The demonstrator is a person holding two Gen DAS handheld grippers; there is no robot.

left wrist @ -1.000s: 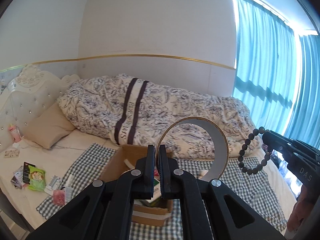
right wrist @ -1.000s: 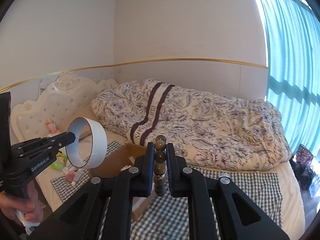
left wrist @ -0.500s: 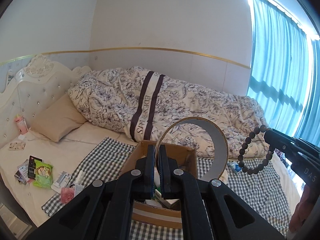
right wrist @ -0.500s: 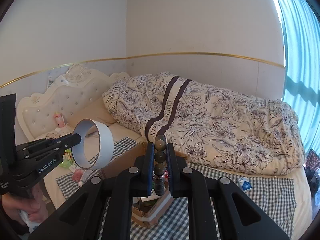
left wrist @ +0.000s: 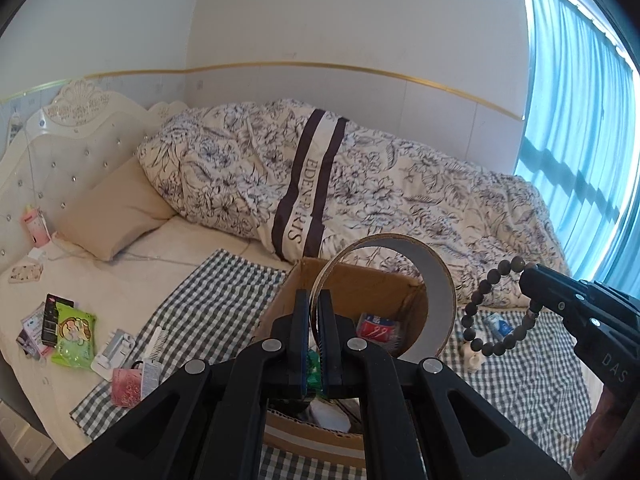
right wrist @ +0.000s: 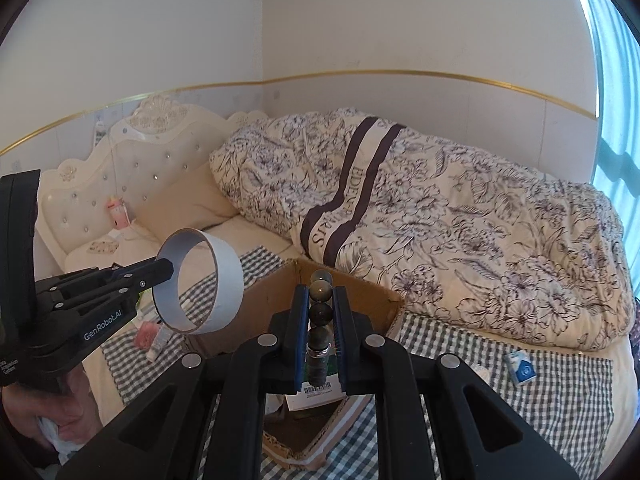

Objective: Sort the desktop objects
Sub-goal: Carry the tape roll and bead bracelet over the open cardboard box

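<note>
— What have your left tongs [left wrist: 314,300] got right now?

— They're pinched tight on the rim of the tape ring [left wrist: 434,280], a wide cardboard hoop with a pale inner face. The ring stands up and out to the right of the fingertips, held in the air above the cardboard box [left wrist: 396,284]. In your right wrist view the same ring [right wrist: 228,276] hangs off the left tongs [right wrist: 170,267] over the box's left edge.

— And your right tongs?

— Your right tongs [right wrist: 320,300] are pressed together on the bead bracelet [right wrist: 319,314]; several dark round beads sit stacked between the fingers. From your left view the bracelet [left wrist: 476,308] dangles as a loop from the tip of the right tongs [left wrist: 526,278], off to the right of the tape ring and apart from it.

— Where's the box relative to you?

— Directly ahead of and below both tongs, open-topped, resting on a checked cloth [left wrist: 208,292] spread on the bed. Inside you can see a red and blue packet [left wrist: 376,326] beyond your left fingertips.

— Anything else lying about?

— Left of your left tongs, a green snack pack [left wrist: 74,334], a white comb [left wrist: 158,340] and a pink pouch [left wrist: 126,386] lie at the cloth's edge. To the right of your right tongs a small blue and white pack [right wrist: 522,368] lies on the cloth, near the floral duvet [right wrist: 460,216].
</note>
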